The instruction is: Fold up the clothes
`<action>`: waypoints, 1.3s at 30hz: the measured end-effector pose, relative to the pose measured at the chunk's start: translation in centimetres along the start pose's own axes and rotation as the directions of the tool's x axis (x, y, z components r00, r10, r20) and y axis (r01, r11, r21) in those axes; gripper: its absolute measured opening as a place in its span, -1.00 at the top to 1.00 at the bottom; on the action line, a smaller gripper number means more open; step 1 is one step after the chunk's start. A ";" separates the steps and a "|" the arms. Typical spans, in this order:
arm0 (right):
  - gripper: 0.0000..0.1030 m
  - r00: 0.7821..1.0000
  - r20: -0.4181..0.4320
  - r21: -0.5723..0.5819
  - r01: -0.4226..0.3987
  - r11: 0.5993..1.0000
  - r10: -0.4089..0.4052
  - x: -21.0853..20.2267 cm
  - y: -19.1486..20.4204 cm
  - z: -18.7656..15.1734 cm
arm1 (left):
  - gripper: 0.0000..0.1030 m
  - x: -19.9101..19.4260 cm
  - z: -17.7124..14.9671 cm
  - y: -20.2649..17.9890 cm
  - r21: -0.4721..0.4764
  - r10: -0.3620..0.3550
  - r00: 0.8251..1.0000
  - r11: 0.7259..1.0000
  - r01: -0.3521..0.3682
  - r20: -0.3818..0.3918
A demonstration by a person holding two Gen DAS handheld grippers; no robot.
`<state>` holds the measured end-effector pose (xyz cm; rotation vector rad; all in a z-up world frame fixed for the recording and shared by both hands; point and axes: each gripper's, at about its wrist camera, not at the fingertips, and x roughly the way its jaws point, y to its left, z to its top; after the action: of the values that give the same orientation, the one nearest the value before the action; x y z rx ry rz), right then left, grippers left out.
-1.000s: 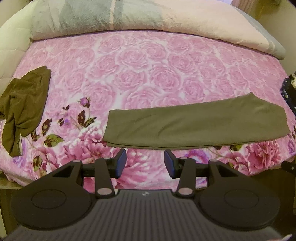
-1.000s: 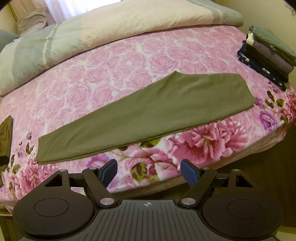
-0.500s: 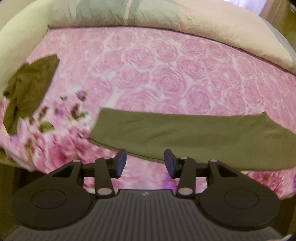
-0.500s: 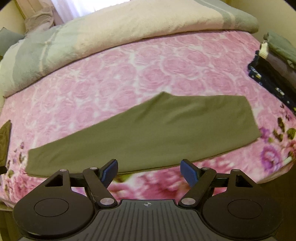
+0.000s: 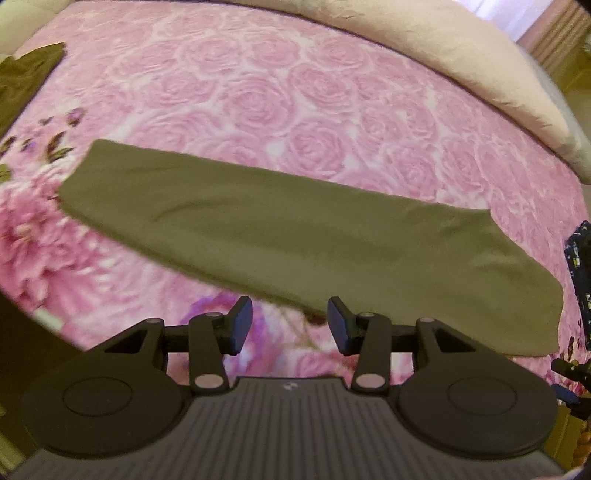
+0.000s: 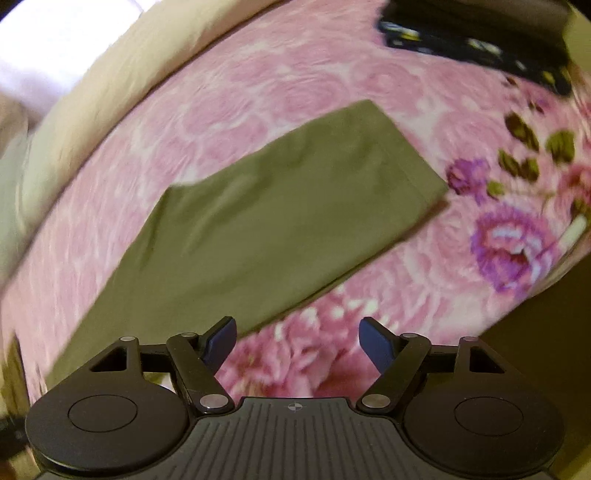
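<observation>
An olive garment (image 5: pixel 295 236) lies flat along the bed's (image 5: pixel 258 92) near edge. Left gripper (image 5: pixel 290 328) and right gripper (image 6: pixel 297 341) hover near it, fingers wide, empty.

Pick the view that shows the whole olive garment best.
Left wrist: the olive garment lies in full, both ends visible, only slightly blurred. The right wrist view shows mainly its wide end, blurred, its narrow end cut off behind the gripper.

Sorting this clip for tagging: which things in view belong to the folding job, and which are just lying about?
Part of the job:
- olive garment, lying flat in a long strip
- left gripper, open and empty
- right gripper, open and empty

Lying about:
- crumpled olive cloth, far left
- dark stack of folded clothes
- rolled quilt
- floral bedsheet
</observation>
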<state>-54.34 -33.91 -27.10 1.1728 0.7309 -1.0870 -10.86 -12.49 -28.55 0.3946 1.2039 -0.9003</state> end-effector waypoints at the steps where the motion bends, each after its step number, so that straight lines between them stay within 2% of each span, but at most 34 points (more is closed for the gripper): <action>1: -0.24 1.000 0.028 0.028 -0.012 1.000 0.011 0.6 -1.0 -0.1 | 0.22 1.1 -0.3 0.3 0.010 -0.015 1.000 1.000 0.015 0.019; 4: -0.22 0.993 0.114 0.110 -0.051 0.993 0.038 2.3 -4.0 -0.5 | 0.26 4.2 -1.1 1.2 0.033 -0.069 0.996 0.997 0.067 0.059; 7: -0.22 0.970 0.231 0.158 -0.112 0.981 0.073 3.2 -7.0 -1.2 | 0.27 6.6 -1.9 2.0 0.054 -0.139 0.984 0.990 0.134 0.115; 9: -0.09 0.945 0.309 0.193 -0.168 0.967 0.103 3.5 -9.1 -1.6 | 0.27 7.7 -2.5 2.6 0.072 -0.179 0.970 0.983 0.170 0.162; 10: 0.05 0.933 0.338 0.215 -0.206 0.954 0.126 3.8 -10.2 -1.8 | 0.27 8.0 -2.9 2.9 0.080 -0.197 0.962 0.980 0.184 0.190; 15: 0.05 0.848 0.483 0.302 -0.396 0.867 0.219 4.4 -15.5 -3.1 | 0.28 8.5 -5.5 4.7 0.073 -0.256 0.917 0.967 0.245 0.307; 16: 0.05 0.830 0.505 0.312 -0.430 0.847 0.236 4.4 -16.4 -3.5 | 0.28 8.0 -6.4 5.1 0.063 -0.253 0.910 0.967 0.246 0.328; 19: 0.06 0.795 0.539 0.296 -0.488 0.821 0.278 4.3 -18.4 -3.7 | 0.28 6.7 -9.0 6.1 0.025 -0.238 0.893 0.968 0.248 0.383; 22: 0.06 0.786 0.547 0.300 -0.507 0.808 0.290 4.1 -19.2 -2.8 | 0.26 5.0 -11.4 7.2 -0.045 -0.237 0.889 0.960 0.276 0.392; 24: 0.07 0.774 0.547 0.269 -0.522 0.809 0.318 4.0 -19.3 -1.8 | 0.26 4.3 -12.4 7.8 -0.074 -0.214 0.893 0.962 0.263 0.395; 25: 0.08 0.777 0.544 0.262 -0.516 0.816 0.317 4.1 -19.2 -1.4 | 0.26 4.0 -12.9 8.0 -0.088 -0.203 0.896 0.962 0.257 0.396; 27: 0.13 0.770 0.543 0.258 -0.532 0.807 0.335 4.6 -19.1 -0.6 | 0.27 3.5 -13.5 8.5 -0.115 -0.180 0.899 0.963 0.244 0.400; 29: 0.36 0.779 0.526 0.255 -0.527 0.811 0.341 5.3 -18.9 0.2 | 0.26 3.2 -13.9 8.9 -0.133 -0.164 0.901 0.963 0.234 0.402; 32: 0.43 0.786 0.514 0.238 -0.514 0.824 0.342 6.0 -18.4 0.8 | 0.26 3.0 -14.1 9.4 -0.154 -0.134 0.908 0.965 0.210 0.397; 33: 0.62 0.781 0.515 0.232 -0.523 0.820 0.352 6.0 -18.4 1.0 | 0.26 3.0 -14.2 9.5 -0.160 -0.127 0.909 0.966 0.205 0.396; 34: 0.97 0.780 0.514 0.226 -0.526 0.820 0.358 6.0 -18.4 1.1 | 0.26 3.0 -14.2 9.6 -0.165 -0.120 0.911 0.966 0.199 0.395; 36: 1.00 0.777 0.509 0.212 -0.530 0.821 0.370 6.1 -18.4 1.2 | 0.26 3.0 -14.2 9.9 -0.175 -0.106 0.912 0.966 0.188 0.396; 39: 1.00 0.760 0.556 0.179 -0.504 0.845 0.336 4.8 -18.6 1.3 | 0.26 3.2 -14.0 10.7 -0.195 -0.088 0.911 0.964 0.180 0.402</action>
<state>-70.24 -36.84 -37.63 1.1724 -0.1436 -1.0721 -11.12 2.51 -38.32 -0.0585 0.9554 -0.8963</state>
